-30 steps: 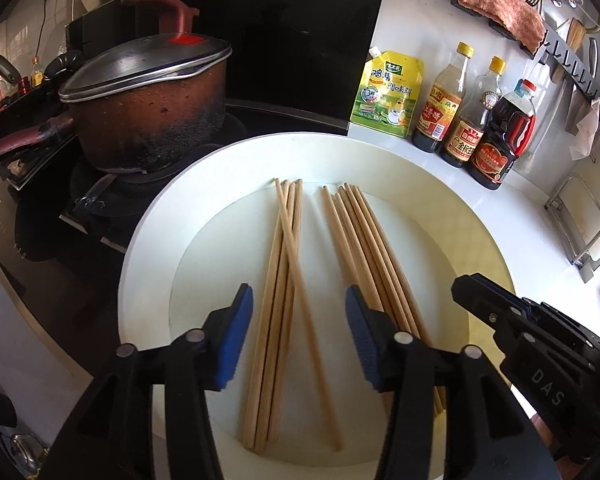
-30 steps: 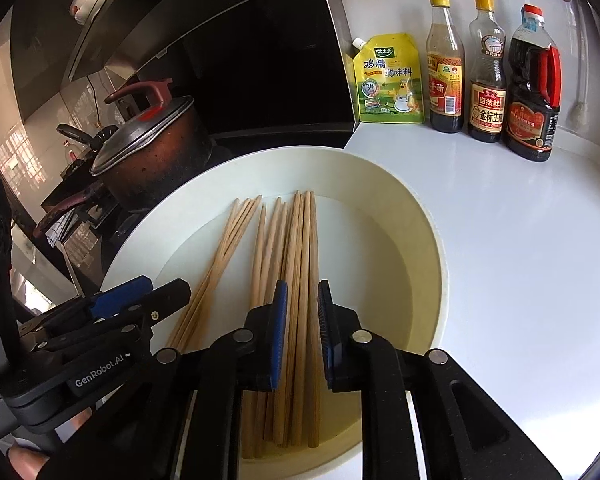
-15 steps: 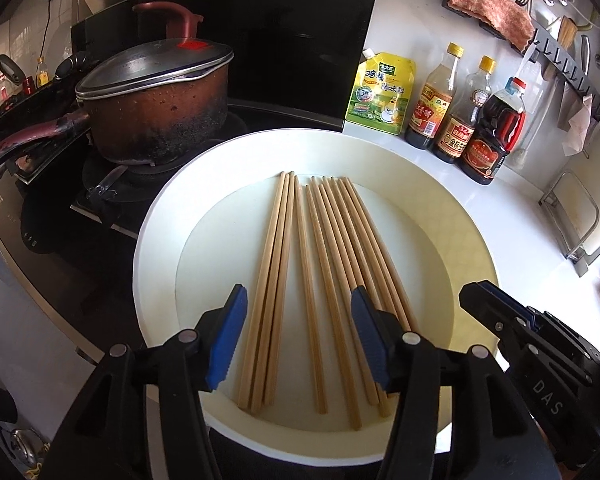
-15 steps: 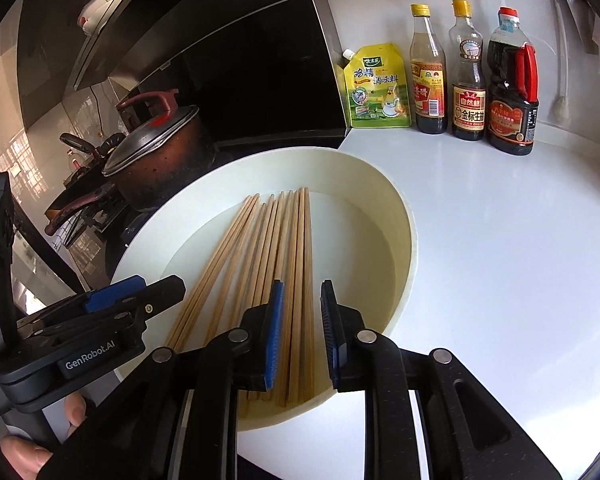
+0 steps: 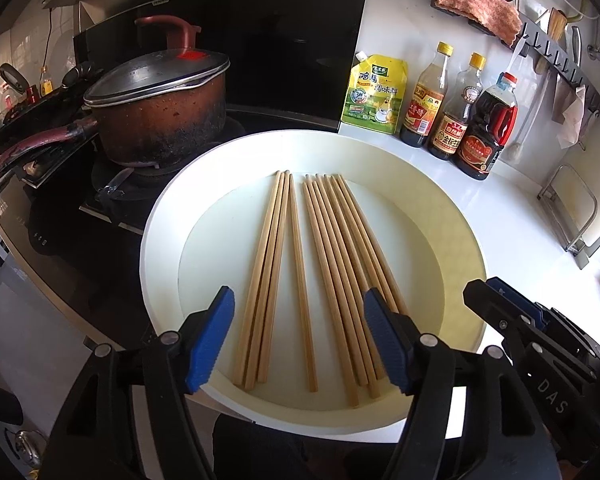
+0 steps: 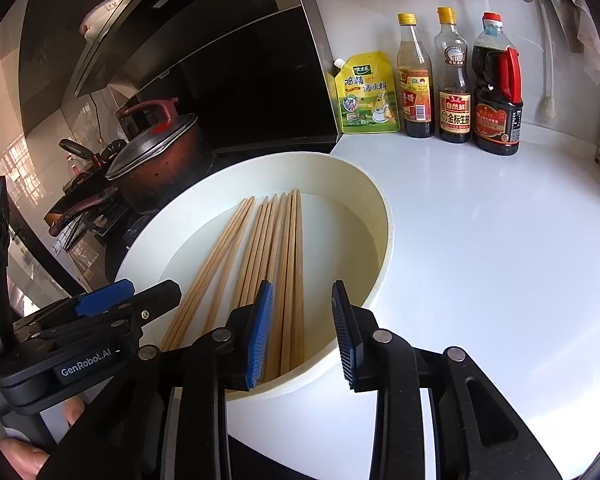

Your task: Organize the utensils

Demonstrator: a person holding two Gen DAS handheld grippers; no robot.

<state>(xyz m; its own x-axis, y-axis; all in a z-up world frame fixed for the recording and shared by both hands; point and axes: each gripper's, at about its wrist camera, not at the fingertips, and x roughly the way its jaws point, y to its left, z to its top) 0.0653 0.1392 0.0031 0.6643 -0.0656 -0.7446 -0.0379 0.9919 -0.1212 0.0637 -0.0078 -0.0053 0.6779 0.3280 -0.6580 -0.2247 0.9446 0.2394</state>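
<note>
Several wooden chopsticks (image 5: pixel 324 272) lie side by side in a round white basin (image 5: pixel 452 216) on the counter; they also show in the right wrist view (image 6: pixel 276 264), in the same basin (image 6: pixel 380 208). My left gripper (image 5: pixel 298 340) is open and empty, hovering above the near ends of the chopsticks. My right gripper (image 6: pixel 302 334) is open and empty above the basin's near rim. The right gripper (image 5: pixel 540 336) shows at the right edge of the left wrist view, and the left gripper (image 6: pixel 112 312) shows at the left of the right wrist view.
A scorched red pot (image 5: pixel 156 108) with a lid sits on the stove at left. A yellow seasoning pouch (image 5: pixel 374 94) and three sauce bottles (image 5: pixel 456 112) stand against the back wall. A wall rail with a cloth (image 5: pixel 476 4) and hanging utensils is above. The white counter (image 6: pixel 500 260) extends right.
Both grippers have pulled back and up from the basin. The right gripper's jaws, nearly shut before, have opened wide. The chopsticks have shifted into a more even spread.
</note>
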